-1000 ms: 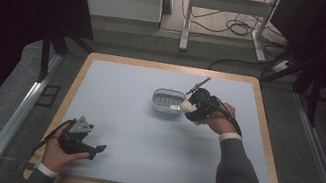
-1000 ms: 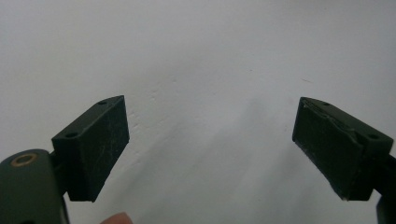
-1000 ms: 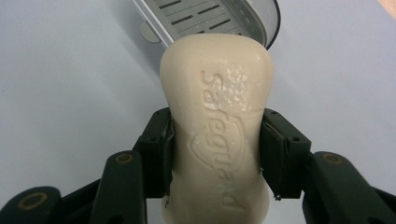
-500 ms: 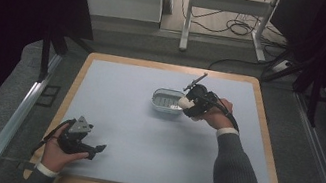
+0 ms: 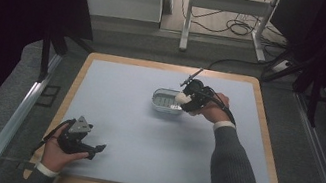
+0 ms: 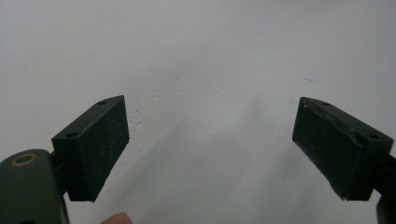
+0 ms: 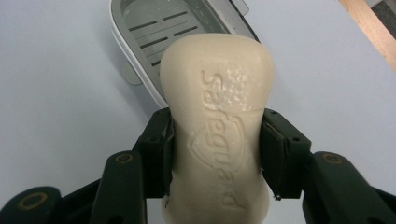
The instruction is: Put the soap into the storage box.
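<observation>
The work in hand looks like putting a cream-white moulded bar of soap [image 7: 215,126] into a small grey-and-white plastic soap dish [image 7: 154,28] with a slotted draining floor, and by my reading it is past the halfway mark but not finished. The pickup is done: in the right gripper view the right gripper [image 7: 215,154] has its two black jaws pressed against the long sides of the bar, pinching it around its lower middle, with the embossed lettering facing the camera and the far end of the bar jutting out over the near rim of the dish. In the high view the right gripper [image 5: 185,99] sits at the right edge of the soap dish [image 5: 165,101], on the far right part of the pale blue table mat [image 5: 143,134], with the soap [image 5: 181,96] showing as a pale lump at its tip. Whether the bar already rests on the dish rim or hangs just above it I cannot tell from these angles — it seems to be off the floor of the dish, whose slots lie bare. What is left: bring the bar over the tray, lower it flat and release. The left gripper [image 5: 96,149] lies idle near the left front corner, its jaws spread wide over bare mat — holding nothing.
</observation>
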Demonstrator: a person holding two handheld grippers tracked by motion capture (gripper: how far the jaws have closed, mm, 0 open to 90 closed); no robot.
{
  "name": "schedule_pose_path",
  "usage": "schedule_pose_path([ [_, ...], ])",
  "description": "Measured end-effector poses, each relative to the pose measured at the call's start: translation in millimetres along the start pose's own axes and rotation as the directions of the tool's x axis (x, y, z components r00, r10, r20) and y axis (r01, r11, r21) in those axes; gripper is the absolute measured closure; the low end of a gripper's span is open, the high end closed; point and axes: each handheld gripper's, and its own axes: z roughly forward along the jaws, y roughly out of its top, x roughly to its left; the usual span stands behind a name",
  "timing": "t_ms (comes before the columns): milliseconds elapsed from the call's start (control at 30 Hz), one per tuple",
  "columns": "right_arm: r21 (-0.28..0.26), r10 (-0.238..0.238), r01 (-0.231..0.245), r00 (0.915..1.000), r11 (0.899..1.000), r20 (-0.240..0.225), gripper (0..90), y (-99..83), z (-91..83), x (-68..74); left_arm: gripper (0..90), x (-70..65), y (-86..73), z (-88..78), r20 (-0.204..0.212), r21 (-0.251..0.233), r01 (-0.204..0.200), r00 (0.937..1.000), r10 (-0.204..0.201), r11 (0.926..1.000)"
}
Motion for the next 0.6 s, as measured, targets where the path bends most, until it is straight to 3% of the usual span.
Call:
schedule_pose_path([
  [600, -0.001, -0.049, 0.049, 0.9987, 0.999, -0.014, 49.2, 20.0, 16.6, -11.8, 11.3, -0.2, -0.4, 1.7, -0.001, 0.010, -0.006, 1.0000, 0.006, 0.9999],
])
